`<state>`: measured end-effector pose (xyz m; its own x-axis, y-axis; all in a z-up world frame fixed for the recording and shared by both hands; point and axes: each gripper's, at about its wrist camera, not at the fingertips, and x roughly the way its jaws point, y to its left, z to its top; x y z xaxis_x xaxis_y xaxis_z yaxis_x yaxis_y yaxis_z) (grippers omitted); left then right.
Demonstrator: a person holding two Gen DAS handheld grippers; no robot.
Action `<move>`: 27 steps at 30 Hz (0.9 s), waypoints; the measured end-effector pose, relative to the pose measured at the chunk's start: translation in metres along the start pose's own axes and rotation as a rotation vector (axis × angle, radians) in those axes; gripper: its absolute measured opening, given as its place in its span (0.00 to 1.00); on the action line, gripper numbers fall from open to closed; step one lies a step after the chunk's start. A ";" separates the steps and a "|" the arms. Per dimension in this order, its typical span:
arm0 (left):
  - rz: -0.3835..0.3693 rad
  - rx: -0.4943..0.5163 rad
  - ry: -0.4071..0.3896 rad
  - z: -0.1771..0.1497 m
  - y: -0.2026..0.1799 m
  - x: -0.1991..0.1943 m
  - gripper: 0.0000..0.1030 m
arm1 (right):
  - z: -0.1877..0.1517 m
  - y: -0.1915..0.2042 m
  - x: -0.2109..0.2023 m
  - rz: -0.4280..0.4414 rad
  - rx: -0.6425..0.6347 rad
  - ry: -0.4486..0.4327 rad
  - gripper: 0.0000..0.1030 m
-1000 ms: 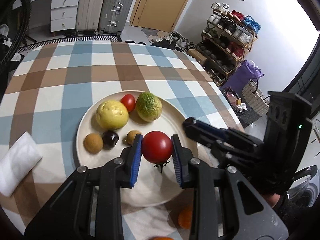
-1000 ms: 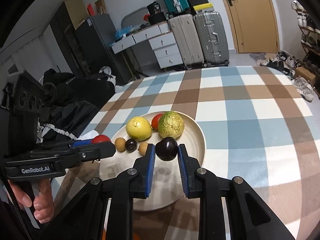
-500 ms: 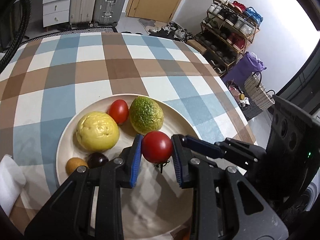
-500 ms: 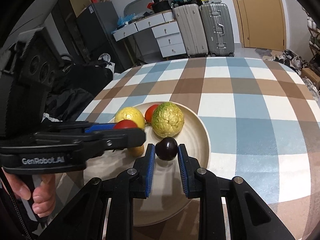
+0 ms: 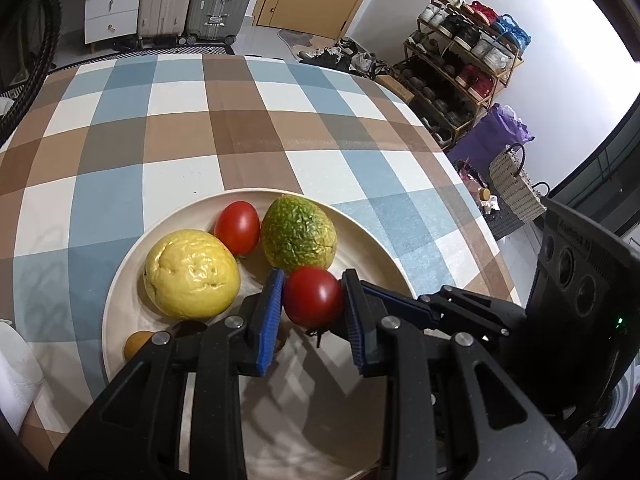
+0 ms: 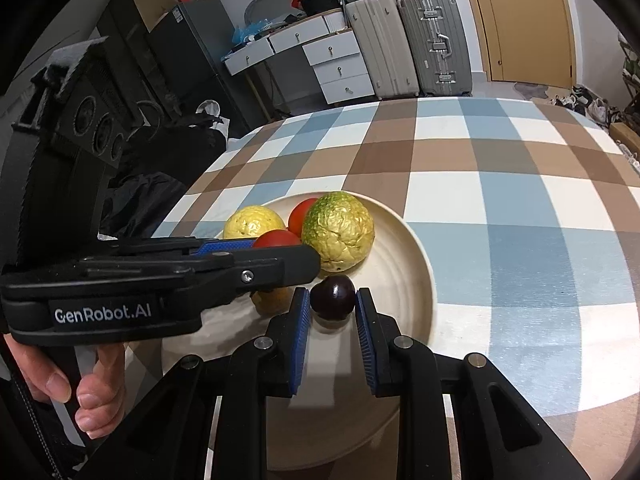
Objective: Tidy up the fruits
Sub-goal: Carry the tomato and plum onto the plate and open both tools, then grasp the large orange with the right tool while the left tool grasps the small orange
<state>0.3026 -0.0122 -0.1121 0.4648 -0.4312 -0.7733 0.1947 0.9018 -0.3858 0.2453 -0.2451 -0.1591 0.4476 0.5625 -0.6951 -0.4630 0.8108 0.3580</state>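
A beige plate [image 5: 372, 248] on the checked tablecloth holds a yellow fruit [image 5: 191, 273], a green bumpy fruit [image 5: 298, 233], a red tomato [image 5: 237, 227] and small brown fruits [image 5: 136, 342]. My left gripper [image 5: 313, 299] is shut on a second red tomato [image 5: 314, 297], held over the plate just in front of the green fruit. My right gripper [image 6: 333, 307] is shut on a dark plum [image 6: 333, 297], low over the plate [image 6: 416, 264] beside the green fruit [image 6: 339, 231]. The left gripper body [image 6: 160, 268] crosses the right wrist view, with the held tomato [image 6: 276, 239] showing above it.
A white cloth [image 5: 14, 376] lies at the table's left edge. The right gripper's body [image 5: 576, 292] stands at the plate's right. Suitcases [image 6: 404, 44], drawers and a shoe rack [image 5: 464, 64] stand beyond the table.
Both grippers have moved forward over the plate toward the green fruit, each still holding its fruit. The plum now sits lower, near the plate surface.
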 end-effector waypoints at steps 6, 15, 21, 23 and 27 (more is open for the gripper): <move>-0.004 0.008 -0.010 -0.001 -0.005 -0.013 0.34 | 0.000 -0.001 -0.004 0.007 0.017 -0.014 0.46; 0.029 0.050 -0.158 -0.014 -0.031 -0.079 0.52 | -0.011 0.004 -0.058 -0.021 0.028 -0.128 0.70; 0.095 0.063 -0.260 -0.039 -0.047 -0.128 0.70 | -0.030 0.012 -0.102 -0.040 0.030 -0.197 0.81; 0.117 0.071 -0.290 -0.051 -0.051 -0.143 0.77 | -0.037 0.016 -0.116 -0.039 0.020 -0.220 0.84; 0.162 0.084 -0.343 -0.081 -0.056 -0.169 0.83 | -0.054 0.027 -0.141 -0.034 0.004 -0.262 0.89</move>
<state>0.1435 0.0084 -0.0003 0.7545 -0.2616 -0.6019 0.1591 0.9627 -0.2190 0.1286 -0.3114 -0.0849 0.6462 0.5569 -0.5218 -0.4410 0.8305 0.3401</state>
